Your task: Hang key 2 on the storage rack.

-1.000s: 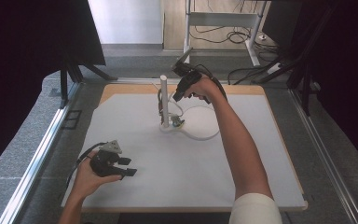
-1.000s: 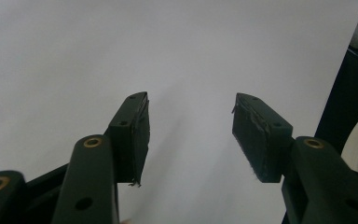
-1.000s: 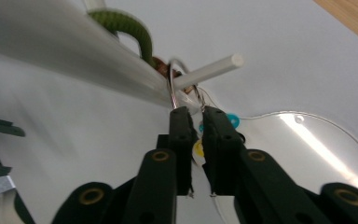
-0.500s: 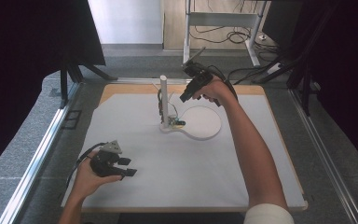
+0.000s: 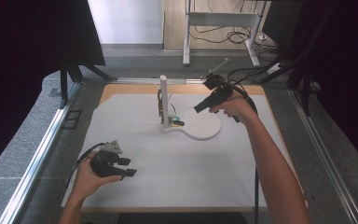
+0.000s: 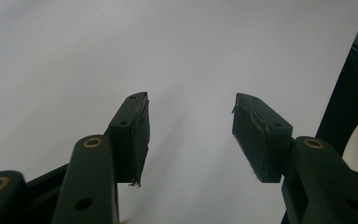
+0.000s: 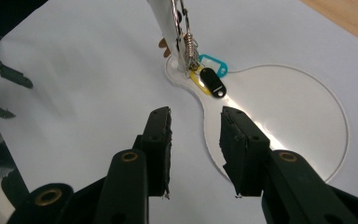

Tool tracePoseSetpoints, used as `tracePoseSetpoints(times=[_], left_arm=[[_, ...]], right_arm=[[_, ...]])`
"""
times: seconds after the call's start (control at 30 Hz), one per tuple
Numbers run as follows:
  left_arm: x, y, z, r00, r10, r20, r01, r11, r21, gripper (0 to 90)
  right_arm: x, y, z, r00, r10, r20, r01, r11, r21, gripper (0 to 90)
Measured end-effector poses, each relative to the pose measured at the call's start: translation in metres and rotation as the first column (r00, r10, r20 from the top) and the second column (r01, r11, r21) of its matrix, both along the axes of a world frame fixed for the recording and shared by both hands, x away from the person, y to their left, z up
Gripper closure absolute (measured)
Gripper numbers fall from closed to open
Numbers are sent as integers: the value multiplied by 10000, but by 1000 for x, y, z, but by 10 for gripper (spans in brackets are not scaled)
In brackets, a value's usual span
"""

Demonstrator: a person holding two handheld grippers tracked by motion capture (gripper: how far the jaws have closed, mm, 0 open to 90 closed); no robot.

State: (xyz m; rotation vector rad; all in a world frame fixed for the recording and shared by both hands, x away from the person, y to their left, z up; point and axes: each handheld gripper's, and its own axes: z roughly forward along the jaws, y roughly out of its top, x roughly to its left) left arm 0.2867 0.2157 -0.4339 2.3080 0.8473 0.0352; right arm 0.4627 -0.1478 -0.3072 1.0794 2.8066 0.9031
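Note:
A white post (image 5: 164,100) stands on a flat base with a round plate (image 5: 205,126) at the back middle of the white mat. A keyring with a spring clip (image 7: 189,44) hangs down the post, and its teal tag (image 7: 216,64), yellow tag (image 7: 196,77) and black tag (image 7: 213,81) lie on the base. My right gripper (image 5: 199,108) hovers over the round plate, right of the post. Its jaws (image 7: 195,126) have just been opening and nothing is between them. At the front left my left gripper (image 5: 129,167) is held open over bare mat (image 6: 190,121), holding nothing.
The white mat (image 5: 182,172) lies on a wooden tabletop (image 5: 130,88) whose edge shows at the back. Metal rails (image 5: 42,149) run along both sides. Dark curtains stand left and right. A desk frame and floor cables (image 5: 214,32) lie beyond the table.
My right gripper has drawn back from the post toward the right, and now hangs over the round plate with its jaws apart. The keyring stays on the post. My left hand has not moved.

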Motion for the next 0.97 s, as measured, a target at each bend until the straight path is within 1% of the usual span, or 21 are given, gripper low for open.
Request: tracePoseSetpoints(times=[0.07,0.13,0.23,0.27,0.4,0.47,0.5,0.57,0.67,0.7,0.77,0.87,0.9,0.97], left_arm=[[0,1,1,10000,-63,14,63,10000,-73,466],[0,2,1,10000,6,17,-6,10000,-76,466],[0,3,1,10000,20,24,-20,10000,-18,466],[0,3,1,10000,2,20,-2,10000,0,466],[0,1,0,10000,-6,-19,6,10000,39,465],[0,1,0,10000,36,-20,-36,10000,9,465],[0,0,-1,10000,45,-9,-45,10000,-4,465],[0,0,-1,10000,46,-6,-46,10000,-19,464],[1,0,-1,10000,37,-22,-37,10000,27,464],[1,0,-1,10000,36,-22,-36,10000,31,463],[1,0,-1,10000,35,8,-35,10000,17,462],[1,1,-1,9999,84,68,-84,10000,-25,460],[1,1,-1,9999,107,90,-106,9999,-45,460],[1,2,0,9999,83,135,-83,10000,9,459]], right_arm=[[-9,-8,-6,9999,42,95,-43,10000,72,611],[-17,-15,-12,9999,105,126,-107,9998,157,601],[-30,-26,-25,9998,139,126,-143,9995,296,578],[-36,-31,-31,9996,177,204,-184,9993,319,571],[-51,-45,-49,9993,7,377,-19,9995,327,547],[-57,-50,-60,9989,-140,436,126,9994,321,542],[-58,-51,-64,9991,-154,391,142,9994,302,538],[-61,-55,-72,9991,-193,377,186,9997,175,531],[-62,-59,-77,9986,-346,388,339,9993,168,520],[-63,-59,-77,9983,-355,463,349,9993,140,517],[-65,-60,-76,9980,-365,524,350,9989,300,500],[-70,-62,-79,9954,-434,850,400,9984,406,460],[-73,-65,-81,9944,-511,920,471,9979,449,446],[-78,-72,-90,9901,-901,1075,855,9953,460,429]])
